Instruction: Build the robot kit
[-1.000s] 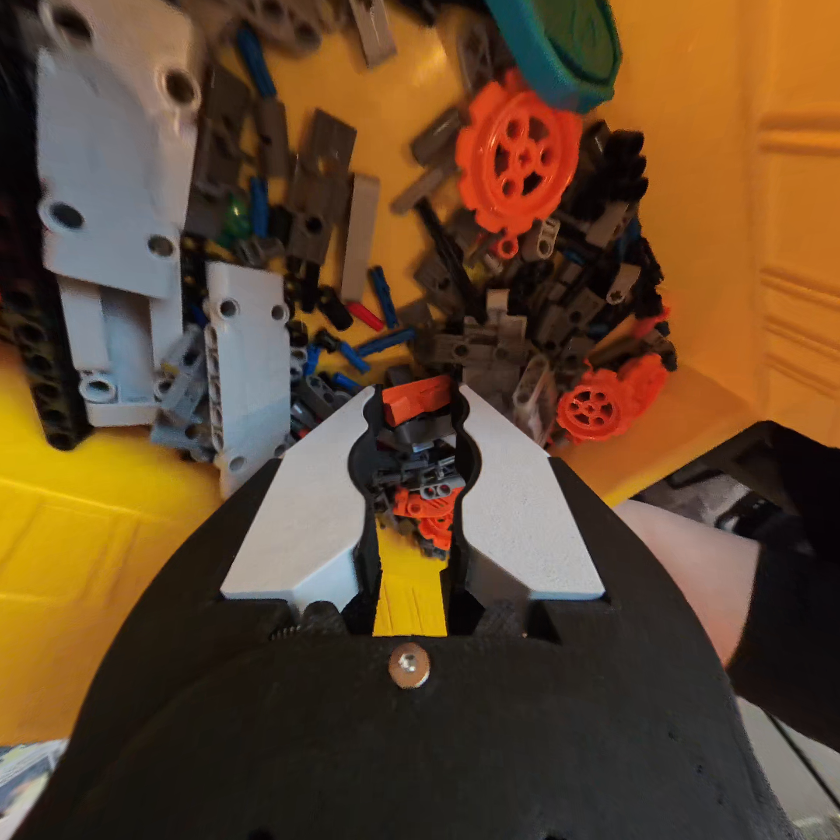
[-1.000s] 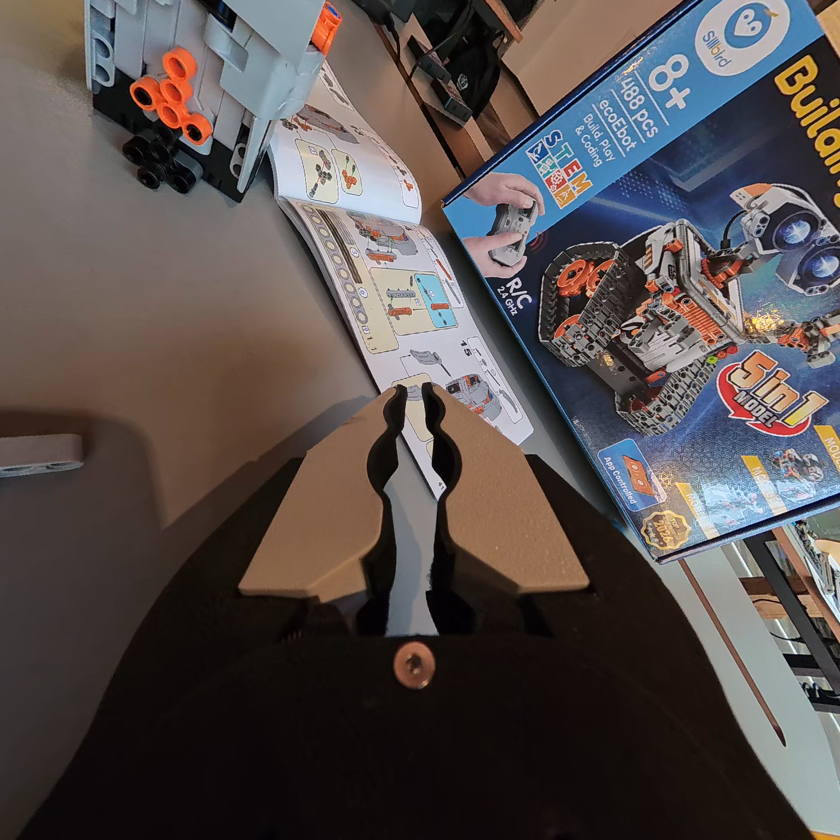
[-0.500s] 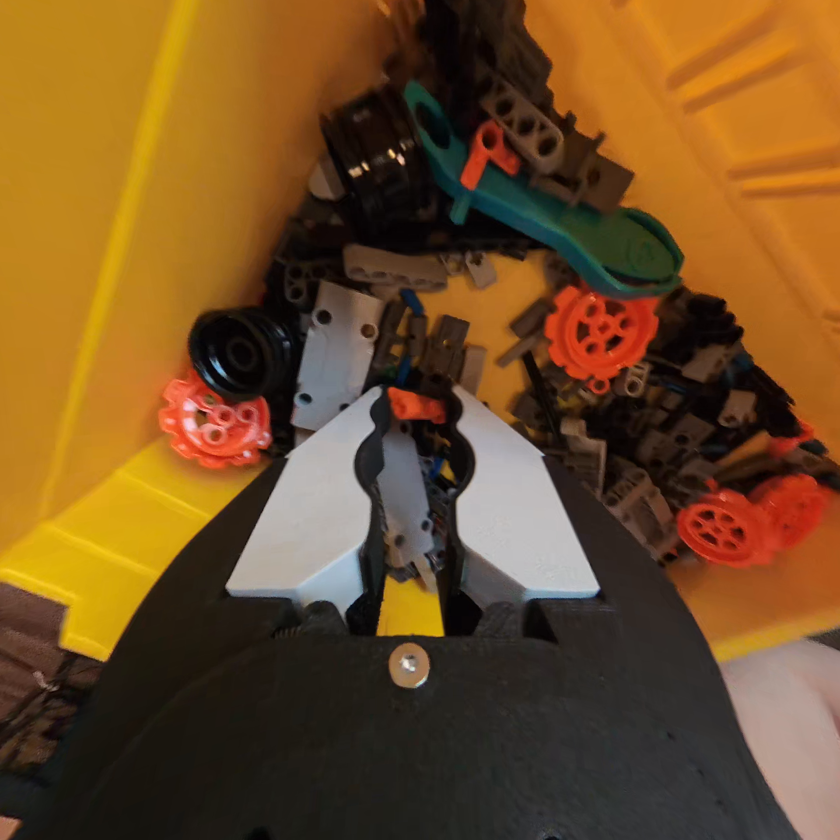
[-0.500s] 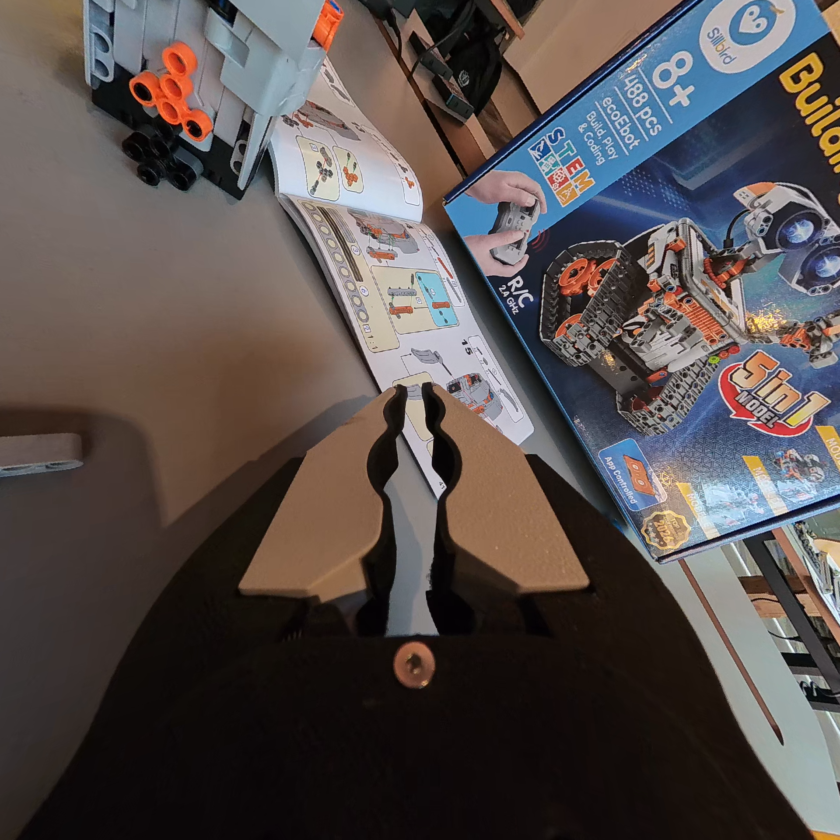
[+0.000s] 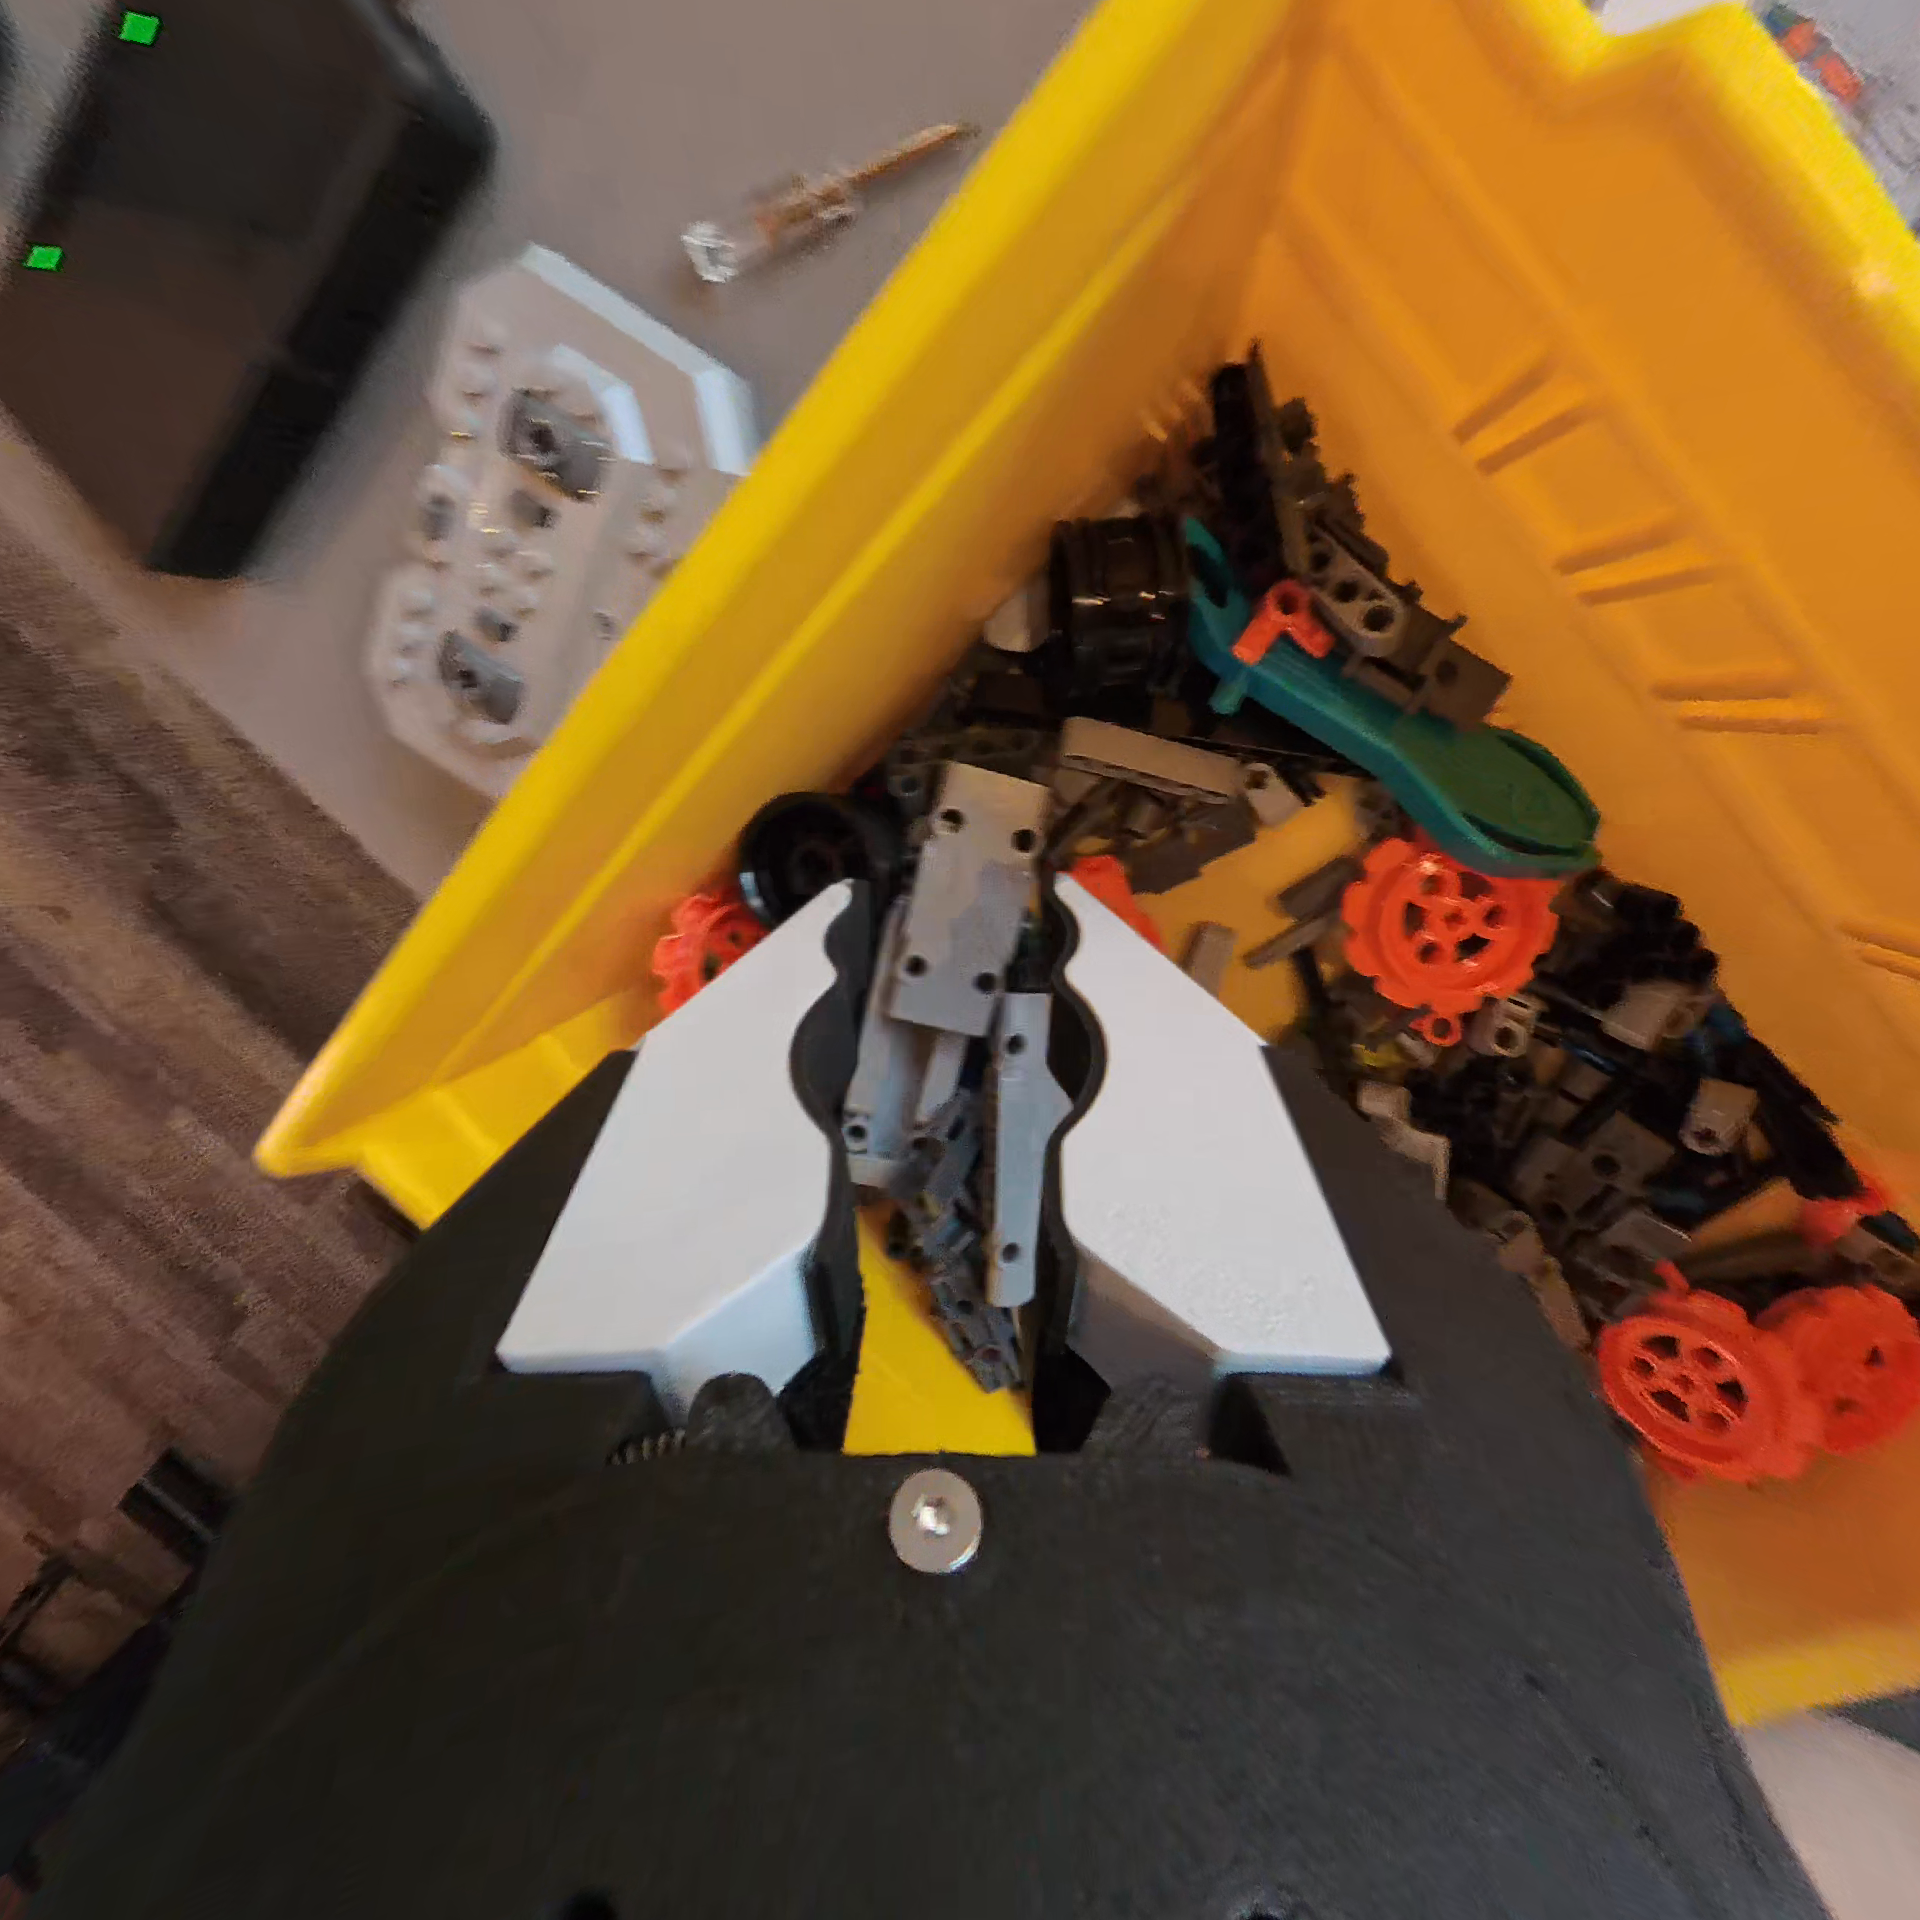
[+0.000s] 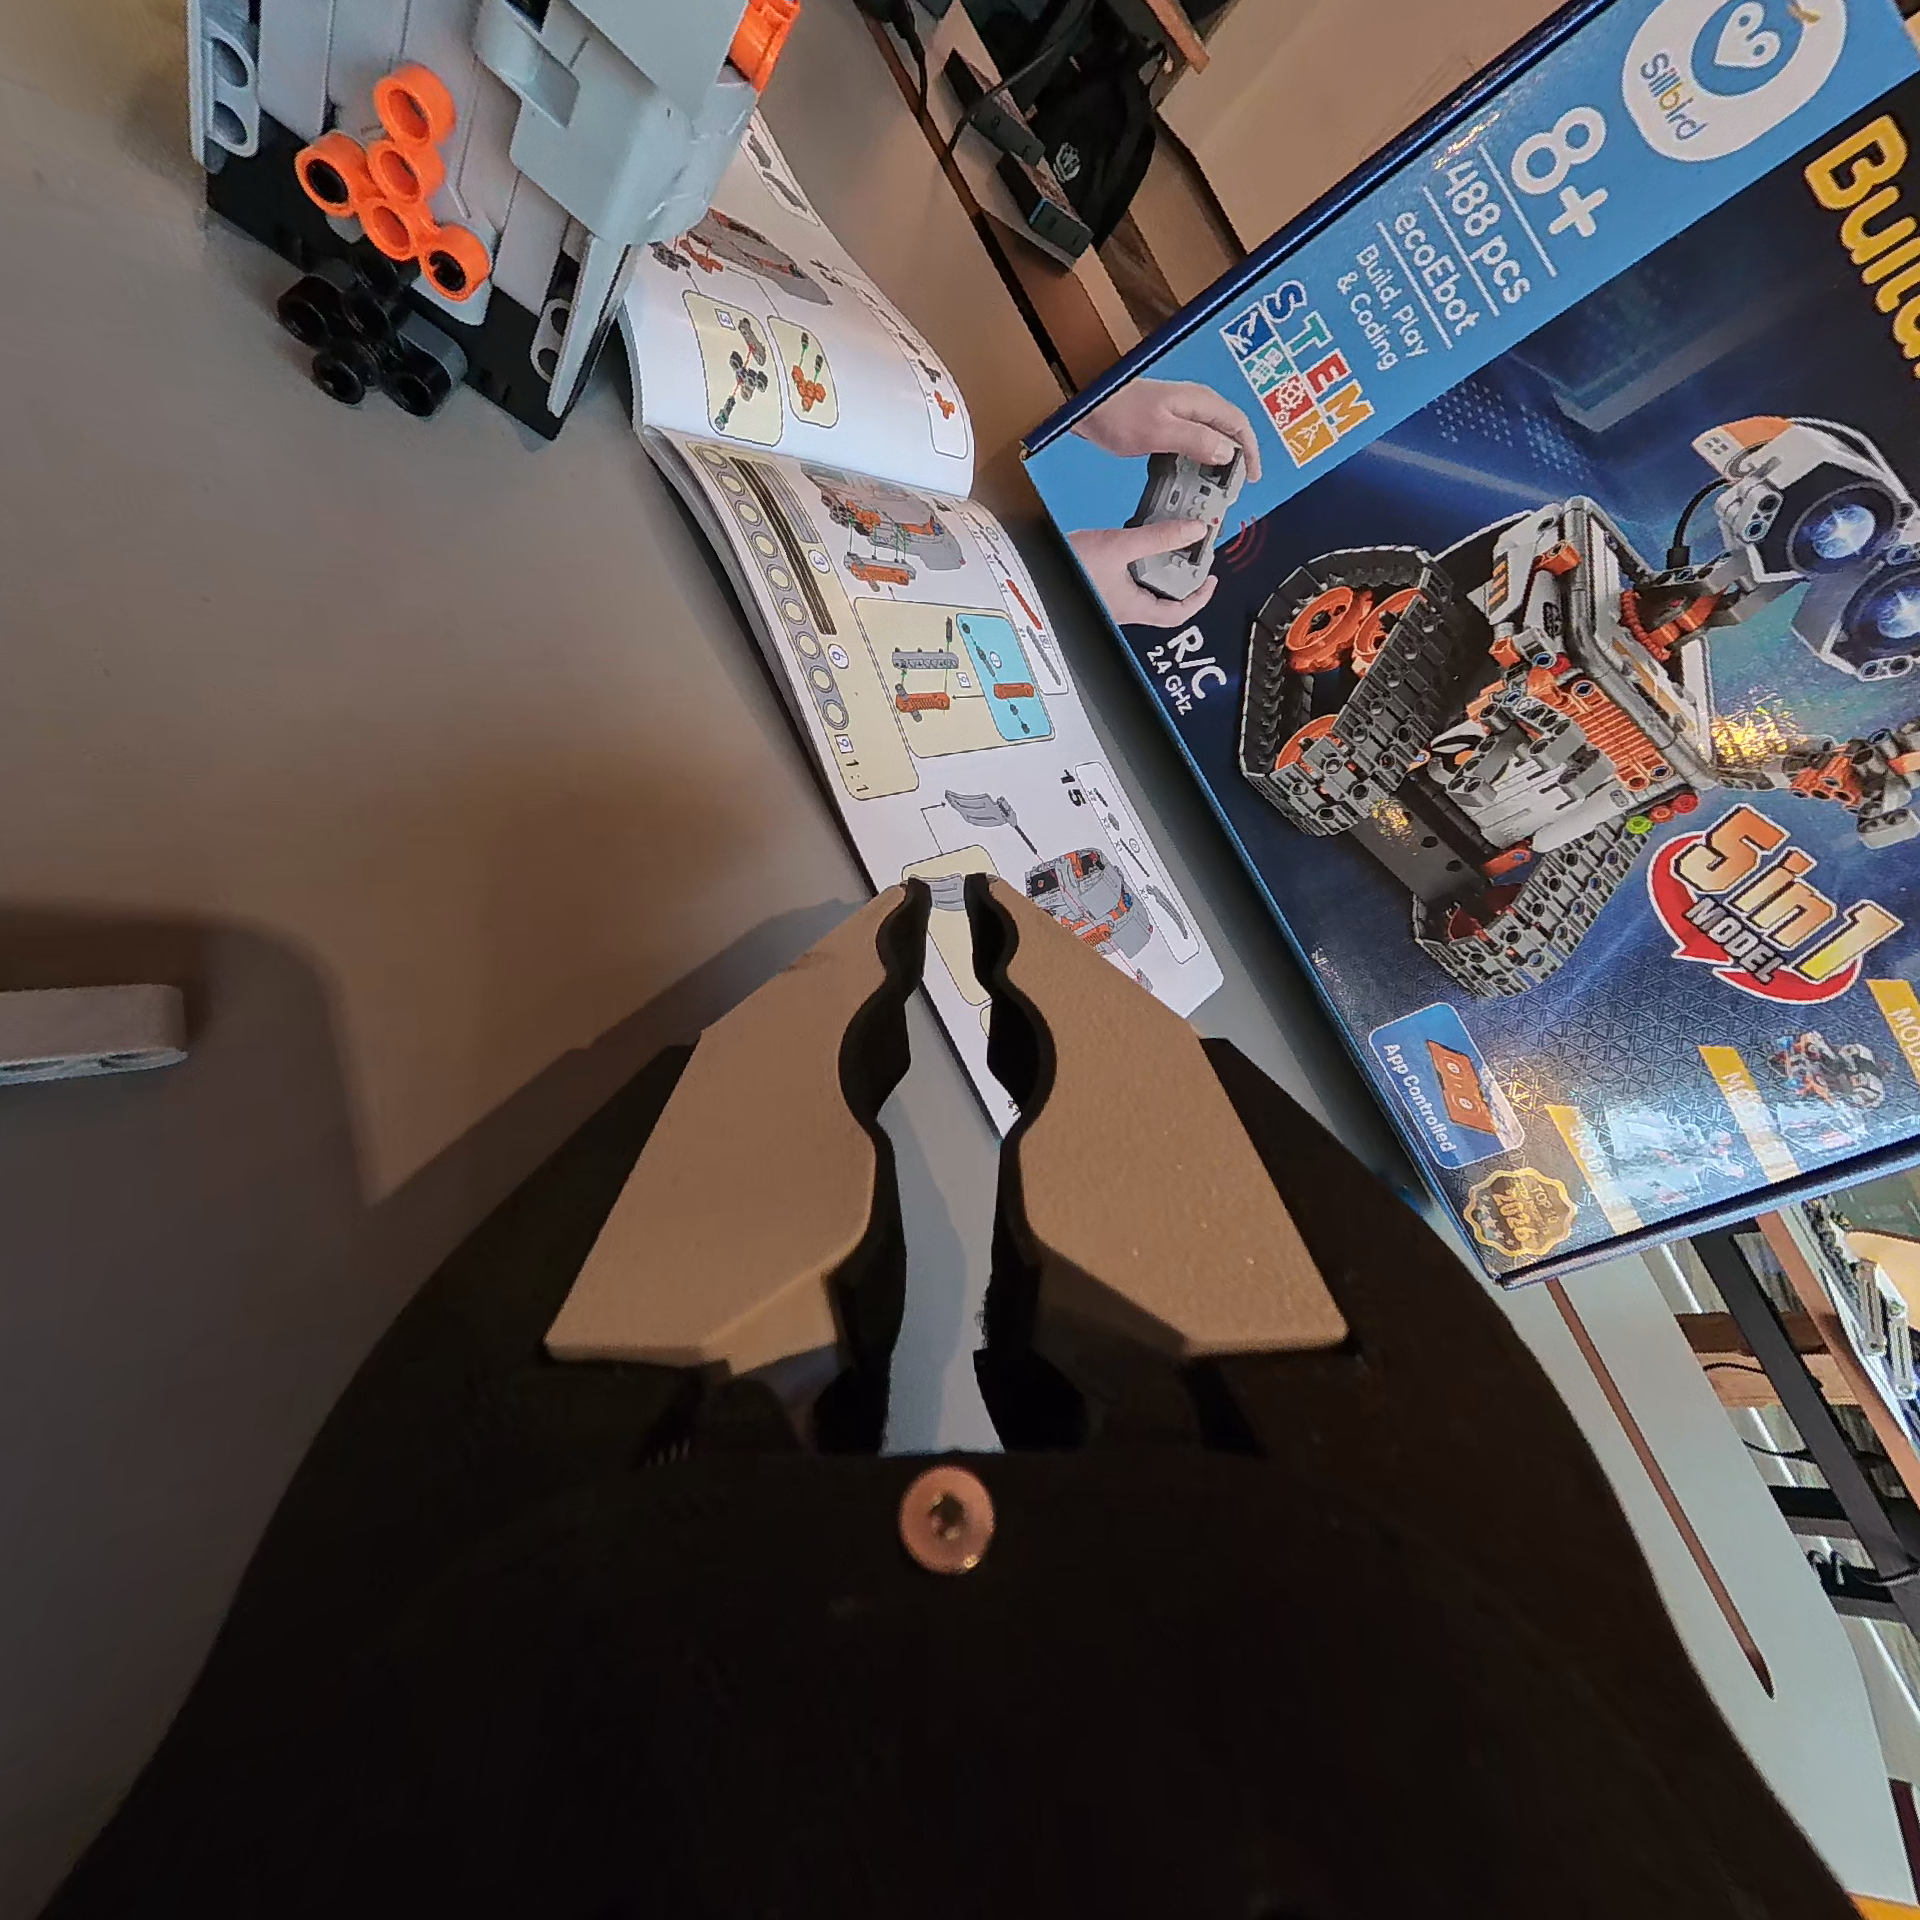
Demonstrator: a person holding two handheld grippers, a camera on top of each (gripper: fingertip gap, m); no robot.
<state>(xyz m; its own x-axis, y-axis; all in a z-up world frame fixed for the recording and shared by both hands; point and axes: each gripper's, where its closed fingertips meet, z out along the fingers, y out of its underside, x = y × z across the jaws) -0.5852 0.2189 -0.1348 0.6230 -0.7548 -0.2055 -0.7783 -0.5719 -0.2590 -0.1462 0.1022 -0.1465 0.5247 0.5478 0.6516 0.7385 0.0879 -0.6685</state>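
The left gripper (image 5: 951, 899) hangs over the near corner of a yellow bin (image 5: 852, 540), its white fingers (image 5: 727, 1122) set apart with a clear gap and nothing pinched between them. Through that gap shows a pale grey panel (image 5: 971, 914) with holes, lying on smaller grey beams at the bin's floor. Just beside the left fingertip are a small orange gear (image 5: 696, 940) and a black wheel (image 5: 816, 847). Farther in, the bin holds a heap of dark grey and black building pieces (image 5: 1621, 1122), a large orange gear (image 5: 1449, 925), two more orange wheels (image 5: 1714, 1387) at the right, and a long teal tool (image 5: 1392, 727) resting across the pile near the far wall. Outside the bin, on the table, lies a clear tray of small parts (image 5: 520, 520), blurred.

The right gripper (image 6: 945, 883) hovers above a grey table (image 6: 364, 675), its tan fingers (image 6: 748, 1143) close together with only a narrow slit, holding nothing. Its tips are over the near edge of an open instruction booklet (image 6: 904, 644). To the right lies a blue toy box (image 6: 1558, 675). At the far left stands a part-built grey, black and orange model (image 6: 447, 177); a lone grey beam (image 6: 83, 1023) lies at the left edge.
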